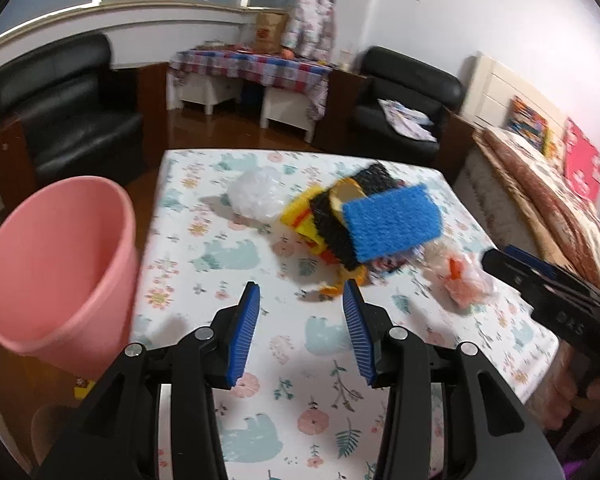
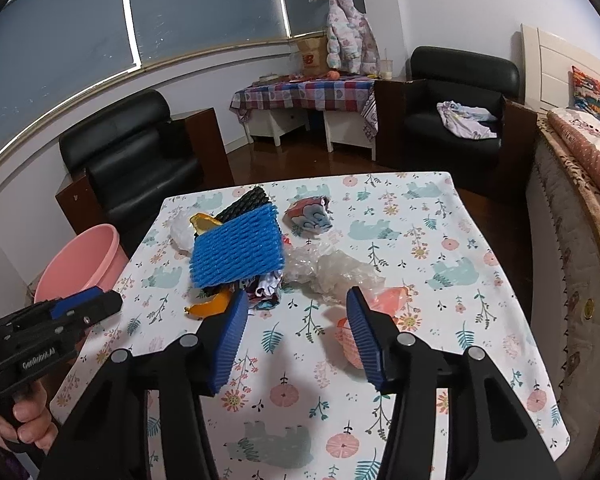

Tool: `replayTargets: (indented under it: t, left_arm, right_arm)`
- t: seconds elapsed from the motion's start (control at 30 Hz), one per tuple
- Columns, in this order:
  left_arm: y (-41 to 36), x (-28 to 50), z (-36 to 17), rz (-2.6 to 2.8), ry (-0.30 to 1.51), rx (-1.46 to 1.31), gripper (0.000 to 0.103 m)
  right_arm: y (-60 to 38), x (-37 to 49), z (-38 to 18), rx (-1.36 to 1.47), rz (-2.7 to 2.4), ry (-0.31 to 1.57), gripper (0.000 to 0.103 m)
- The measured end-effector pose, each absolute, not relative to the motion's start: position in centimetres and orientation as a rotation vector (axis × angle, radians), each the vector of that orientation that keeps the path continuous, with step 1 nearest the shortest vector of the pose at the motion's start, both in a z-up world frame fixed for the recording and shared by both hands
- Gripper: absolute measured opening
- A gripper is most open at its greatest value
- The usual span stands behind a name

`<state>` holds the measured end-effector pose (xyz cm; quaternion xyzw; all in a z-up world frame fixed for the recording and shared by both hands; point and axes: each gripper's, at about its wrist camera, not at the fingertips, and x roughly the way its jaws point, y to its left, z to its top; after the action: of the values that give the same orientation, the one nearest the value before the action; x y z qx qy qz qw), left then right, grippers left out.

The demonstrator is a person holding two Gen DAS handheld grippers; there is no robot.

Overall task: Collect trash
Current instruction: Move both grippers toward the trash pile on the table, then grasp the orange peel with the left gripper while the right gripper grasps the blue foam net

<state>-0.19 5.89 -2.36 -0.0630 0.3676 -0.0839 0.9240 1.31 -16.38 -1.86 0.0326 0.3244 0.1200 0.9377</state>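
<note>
Two black leather armchairs, one [image 2: 132,160] left and one [image 2: 460,100] right, stand beyond the far edge of the table, whose cloth [image 2: 480,280] is printed with bears and flowers. Between them a checked cloth [image 2: 304,94] covers a low white bench, a padded jacket [image 2: 350,36] hanging above. A patterned bedspread [image 2: 580,168] lies past the right edge

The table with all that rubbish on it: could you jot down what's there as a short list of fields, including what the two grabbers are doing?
surface: table with a floral, bear-print cloth
bin: pink bucket beside the table's left edge
top of pile: blue foam net over a black foam net
peel: orange peel at the pile's near edge
plastic: clear crumpled plastic, pink bag
left gripper: open, nothing between its pads
right gripper: open, holding nothing, just short of the pile
</note>
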Motion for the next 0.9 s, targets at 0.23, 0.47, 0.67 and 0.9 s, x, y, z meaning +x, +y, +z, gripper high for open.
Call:
replayTargets:
  t: [0.23, 0.47, 0.67, 0.9]
  left_arm:
    - [3.0, 1.9, -3.6, -0.307, 0.786, 0.009, 0.044]
    - [0.7, 4.9, -6.3, -0.371, 0.854, 0.161, 0.044]
    - [0.1, 6.5, -7.8, -0.401, 0.885, 0.222, 0.044]
    - [0.6, 6.6, -7.9, -0.444, 0.894, 0.2, 0.01]
  right_arm:
    - [-16.3, 2.0, -2.3, 0.091, 0.285, 0.681, 0.048]
    - [-16.6, 3.4, -2.4, 0.114, 0.337, 0.736, 0.048]
    - [-16.6, 4.9, -2.5, 0.136, 0.377, 0.742, 0.048]
    - [-16.1, 6.8, -2.5, 0.163, 0.429, 0.759, 0.048]
